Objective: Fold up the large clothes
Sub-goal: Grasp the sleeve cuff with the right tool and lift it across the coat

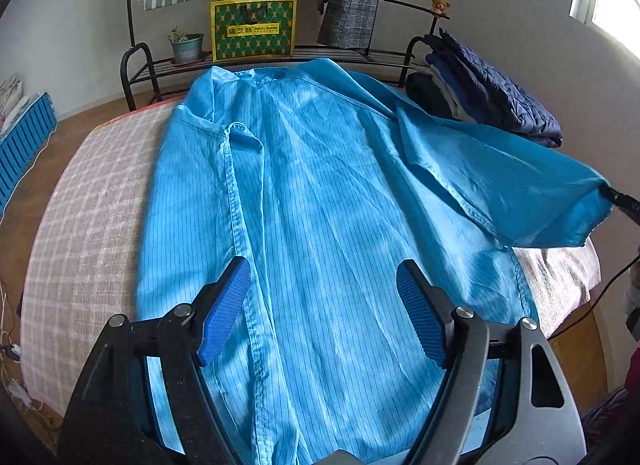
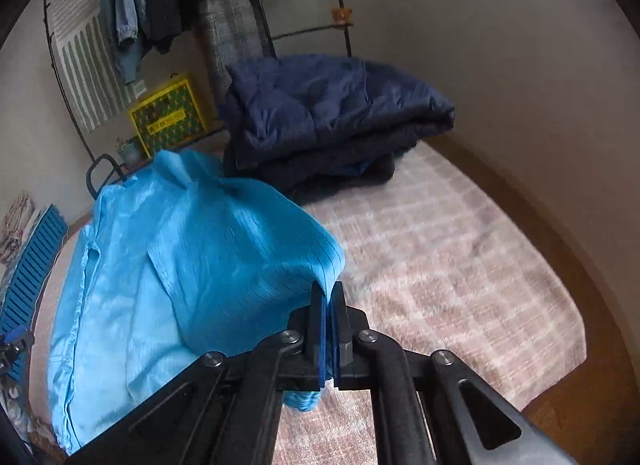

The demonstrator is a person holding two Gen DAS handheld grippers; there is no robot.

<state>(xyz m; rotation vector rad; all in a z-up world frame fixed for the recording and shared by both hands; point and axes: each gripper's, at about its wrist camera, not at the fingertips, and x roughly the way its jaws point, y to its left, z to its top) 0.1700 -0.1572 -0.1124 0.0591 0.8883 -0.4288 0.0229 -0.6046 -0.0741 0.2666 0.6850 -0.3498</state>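
Note:
A large bright blue pinstriped coat [image 1: 320, 193] lies spread on the plaid-covered bed [image 1: 92, 201], collar at the far end. My left gripper [image 1: 324, 277] is open and empty, hovering over the coat's lower middle. My right gripper [image 2: 327, 297] is shut on the cuff of the coat's right sleeve [image 2: 256, 265] and holds it lifted off the bed. In the left wrist view the lifted sleeve [image 1: 520, 185] stretches to the right edge, where the right gripper's tip [image 1: 622, 201] shows.
A stack of folded dark navy clothes [image 2: 328, 117] sits at the bed's far right corner, also in the left wrist view [image 1: 492, 89]. A black metal rack [image 1: 256, 61] behind the bed holds a yellow-green box [image 1: 254, 27] and a plant pot [image 1: 186, 47]. Bare plaid cover [image 2: 440, 249] lies under the right gripper.

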